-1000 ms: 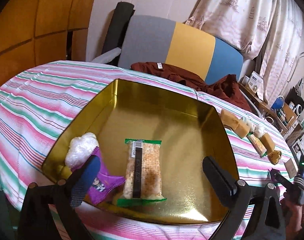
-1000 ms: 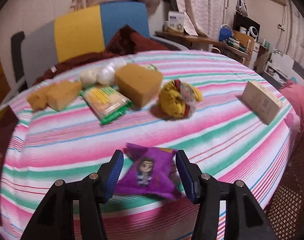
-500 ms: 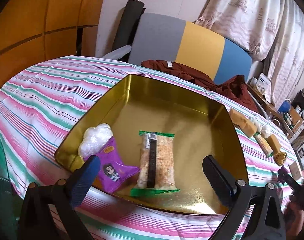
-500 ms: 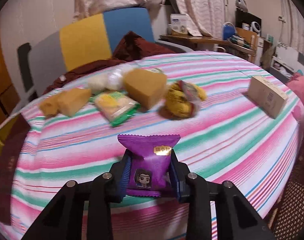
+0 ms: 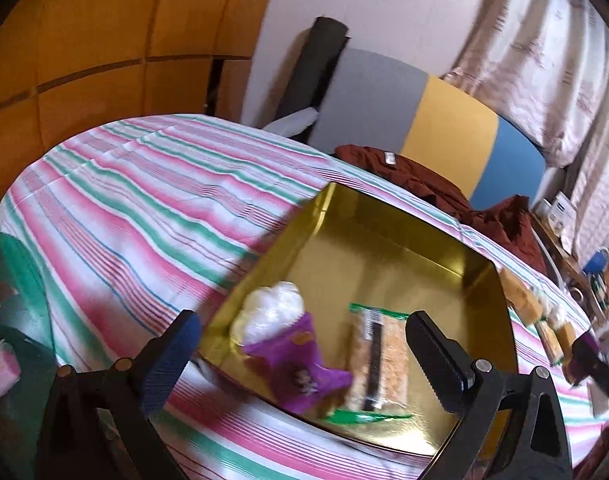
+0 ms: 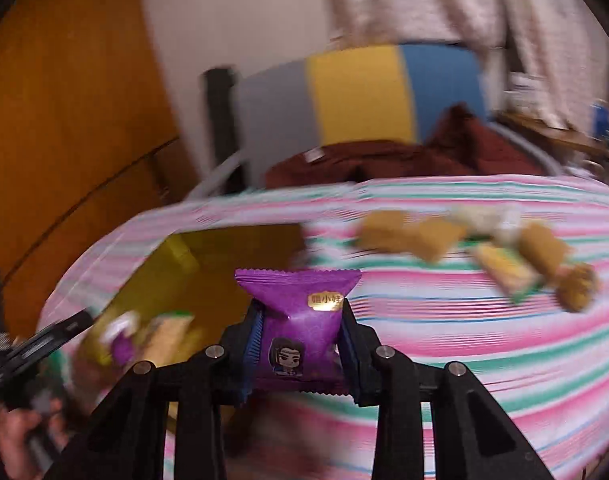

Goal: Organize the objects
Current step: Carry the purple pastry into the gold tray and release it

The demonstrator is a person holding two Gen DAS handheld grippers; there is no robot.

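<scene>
the right claw (image 6: pixel 300 354) is sitting at the bottom centre of its own view, clenched on a purple snack packet (image 6: pixel 300 320); both pads are pressing its sides and the packet is standing upright between them, crimped top edge uppermost, clear of the striped bench (image 6: pixel 484 332). its jaws have just been closing, with this packet between them. the view is blurred. to the left of the packet, a gold tray (image 6: pixel 184 256) is lying on the bench, with smeared shapes of snacks in its lower left part. at the right of the frame a cluster of loose snacks (image 6: pixel 484 240) is resting on the cloth, well apart from the tray.

in the left wrist view the left claw (image 5: pixel 304 360) is hanging released at the bottom of the frame, its two fingers spread wide, nothing between the pads. past them the gold tray (image 5: pixel 384 240) is holding three things in its near part: a white wrapped ball (image 5: pixel 270 312) at the left, a second purple packet (image 5: pixel 300 372) touching it below, and a cracker bar in clear wrap (image 5: pixel 378 360) just beside that on the right. at the far right edge the right claw (image 5: pixel 584 354) is showing small, with something purple in it.
</scene>
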